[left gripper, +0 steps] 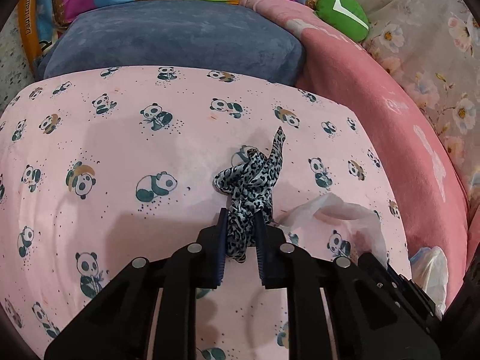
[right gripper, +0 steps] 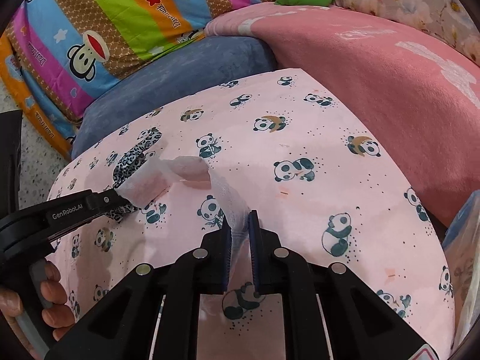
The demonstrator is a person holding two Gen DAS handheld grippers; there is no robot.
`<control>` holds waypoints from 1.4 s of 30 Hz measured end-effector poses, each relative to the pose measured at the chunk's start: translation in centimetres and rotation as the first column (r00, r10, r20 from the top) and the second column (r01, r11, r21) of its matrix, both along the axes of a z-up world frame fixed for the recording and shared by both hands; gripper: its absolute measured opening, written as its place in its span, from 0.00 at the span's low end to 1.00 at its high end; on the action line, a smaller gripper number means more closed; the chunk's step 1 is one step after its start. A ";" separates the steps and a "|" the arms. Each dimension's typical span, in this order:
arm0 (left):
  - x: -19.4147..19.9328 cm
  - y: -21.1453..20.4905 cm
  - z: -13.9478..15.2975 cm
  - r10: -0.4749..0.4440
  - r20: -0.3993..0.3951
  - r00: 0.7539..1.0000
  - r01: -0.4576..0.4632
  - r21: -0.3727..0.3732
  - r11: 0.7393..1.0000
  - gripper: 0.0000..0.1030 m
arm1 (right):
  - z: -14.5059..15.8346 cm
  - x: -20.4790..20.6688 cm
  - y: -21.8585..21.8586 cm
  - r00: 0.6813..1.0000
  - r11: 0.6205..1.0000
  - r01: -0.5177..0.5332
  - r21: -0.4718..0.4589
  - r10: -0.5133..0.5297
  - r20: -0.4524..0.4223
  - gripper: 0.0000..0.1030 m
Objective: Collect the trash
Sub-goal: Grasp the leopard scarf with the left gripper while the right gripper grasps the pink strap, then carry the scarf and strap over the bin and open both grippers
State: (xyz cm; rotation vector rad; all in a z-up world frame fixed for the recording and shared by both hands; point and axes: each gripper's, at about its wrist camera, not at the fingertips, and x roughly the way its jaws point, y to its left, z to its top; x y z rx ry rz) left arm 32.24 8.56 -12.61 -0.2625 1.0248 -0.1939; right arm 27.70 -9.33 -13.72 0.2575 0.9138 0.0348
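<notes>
My left gripper (left gripper: 240, 219) is shut on a knotted leopard-print cloth strip (left gripper: 249, 177) and holds it over the pink panda-print sheet (left gripper: 120, 138). The strip also shows in the right wrist view (right gripper: 132, 162), at the tip of the left gripper (right gripper: 120, 198). My right gripper (right gripper: 240, 222) is shut on the edge of a thin translucent white plastic bag (right gripper: 186, 177), whose mouth hangs open right beside the strip. In the left wrist view the bag (left gripper: 336, 213) lies just right of the strip.
A blue cushion (left gripper: 180, 39) and a striped cartoon quilt (right gripper: 120, 24) lie behind the sheet. A pink blanket (right gripper: 375, 75) is on the right, with a green plush toy (left gripper: 342, 9) and floral fabric (left gripper: 426, 45) beyond. Another plastic bag (left gripper: 432, 273) sits at the sheet's right edge.
</notes>
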 end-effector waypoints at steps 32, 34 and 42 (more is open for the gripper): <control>-18.1 -20.3 11.7 -0.320 0.188 0.929 0.318 0.040 0.947 0.16 | 10.1 -20.0 -18.9 0.931 0.950 0.306 0.065 -0.313 0.189 0.10; -19.0 -21.7 11.8 -0.341 0.191 0.920 0.339 0.046 0.940 0.16 | 10.1 -21.1 -20.1 0.924 0.943 0.325 0.069 -0.332 0.192 0.10; -21.4 -26.5 11.9 -0.421 0.187 0.888 0.418 0.060 0.907 0.16 | 10.1 -24.6 -24.4 0.891 0.911 0.402 0.091 -0.412 0.191 0.10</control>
